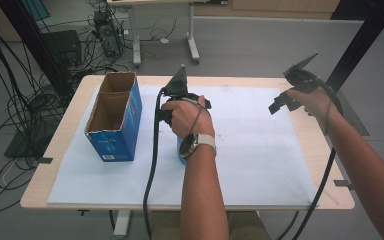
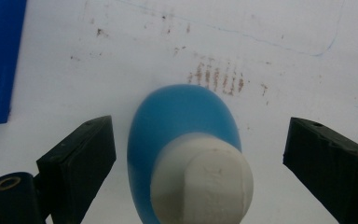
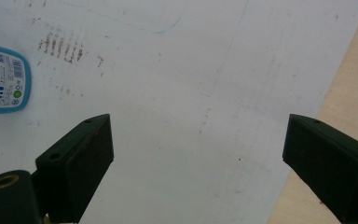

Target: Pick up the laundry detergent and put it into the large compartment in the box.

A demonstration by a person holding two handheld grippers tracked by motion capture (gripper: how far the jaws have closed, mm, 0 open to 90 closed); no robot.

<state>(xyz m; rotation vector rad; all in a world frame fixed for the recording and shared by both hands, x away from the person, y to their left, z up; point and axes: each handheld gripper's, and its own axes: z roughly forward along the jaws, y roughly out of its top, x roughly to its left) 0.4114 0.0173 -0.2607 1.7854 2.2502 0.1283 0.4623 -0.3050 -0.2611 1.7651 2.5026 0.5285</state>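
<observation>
Bottle (image 2: 182, 140) time: it's a blue one with a white cap, standing upright on the white sheet (image 1: 260, 150) that covers the tabletop (image 1: 70, 120), roughly mid-sheet and a bit toward the person's side. From the high view you mostly just catch a sliver of blue peeking out under the left wrist, next to the watch (image 1: 196, 144).

Left claw (image 2: 198, 154) is hanging right over the bottle, pointing down at it. In the left gripper view the two black jaws are spread wide, one on each side of the bottle, with a clear gap of white sheet on both sides, so nothing is pinched. The cap sits a bit closer to the left jaw than the right one.

Right claw (image 3: 198, 154) is off on the right side of the tabletop, held up above the sheet's edge near the bare wood. Its jaws are spread wide too, with nothing between them but sheet. In the right gripper view the bottle's label pokes in at the far left edge, well apart from those jaws.

Blue cardboard box (image 1: 114, 117) with an open top and two compartments stands on the left part of the sheet, near the bottle but not touching it. Sheet has some brownish smudge marks (image 2: 216, 79) just past the bottle.
</observation>
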